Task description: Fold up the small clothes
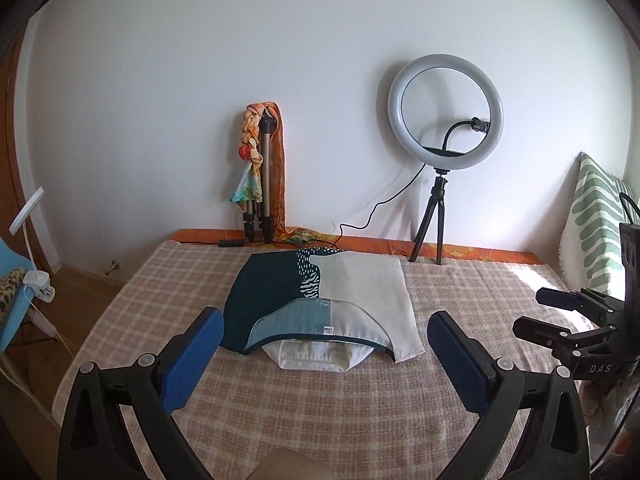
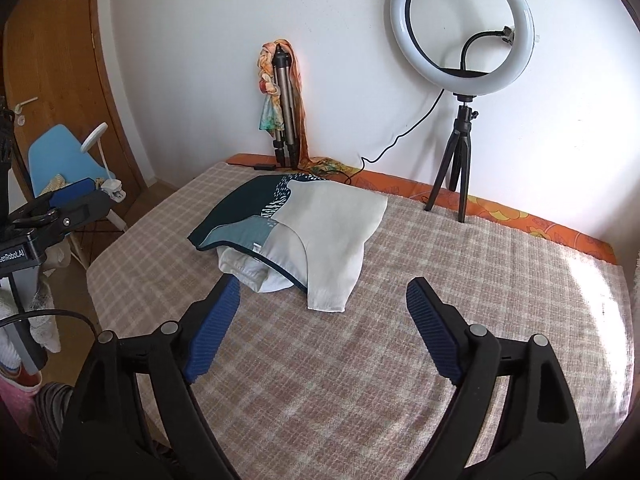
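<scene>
A small garment [image 1: 320, 300], dark teal on its left and off-white on its right, lies partly folded on the checked blanket [image 1: 320, 400]. Its near edge is turned back, and a white lining [image 1: 316, 356] shows under it. The garment also shows in the right wrist view [image 2: 320, 232]. My left gripper [image 1: 324, 328] is open and empty, hovering just in front of the garment's near edge. My right gripper [image 2: 324, 300] is open and empty, near the garment's front corner. The right gripper shows at the right edge of the left wrist view [image 1: 568, 320].
A ring light on a small tripod [image 1: 444, 120] stands at the far right of the bed. A folded tripod with a scarf [image 1: 260, 168] leans on the wall. A striped cushion [image 1: 600, 216] is at the right. A blue chair [image 2: 64, 160] and a door are on the left.
</scene>
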Available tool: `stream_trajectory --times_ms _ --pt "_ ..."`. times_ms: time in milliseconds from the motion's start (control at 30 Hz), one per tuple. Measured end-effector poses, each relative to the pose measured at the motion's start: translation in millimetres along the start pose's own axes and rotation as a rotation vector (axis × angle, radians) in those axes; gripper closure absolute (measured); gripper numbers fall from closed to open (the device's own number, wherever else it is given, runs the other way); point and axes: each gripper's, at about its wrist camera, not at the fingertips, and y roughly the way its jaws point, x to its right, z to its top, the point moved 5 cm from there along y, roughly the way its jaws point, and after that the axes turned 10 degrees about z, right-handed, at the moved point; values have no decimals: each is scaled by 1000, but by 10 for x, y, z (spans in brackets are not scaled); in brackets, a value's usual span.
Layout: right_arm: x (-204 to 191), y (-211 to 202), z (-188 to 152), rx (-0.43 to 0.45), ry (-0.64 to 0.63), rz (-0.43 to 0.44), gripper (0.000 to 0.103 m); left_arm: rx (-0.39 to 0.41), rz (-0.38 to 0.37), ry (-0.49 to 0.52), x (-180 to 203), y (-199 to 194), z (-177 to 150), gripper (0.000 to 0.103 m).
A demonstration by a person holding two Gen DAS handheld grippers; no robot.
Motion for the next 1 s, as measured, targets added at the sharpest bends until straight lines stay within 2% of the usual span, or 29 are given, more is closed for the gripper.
stream_trajectory --times_ms 133,267,533,1000 --pt "26 -72 -103 29 15 0 3 10 23 1 56 -134 -128 0" --pt "86 -82 -209 43 27 -25 0 17 28 -14 111 -207 -234 1" --pt "256 -92 -354 87 44 -91 0 39 72 5 234 -240 -417 0" --pt "273 16 -530 80 33 -89 0 19 104 0 294 -42 -619 1"
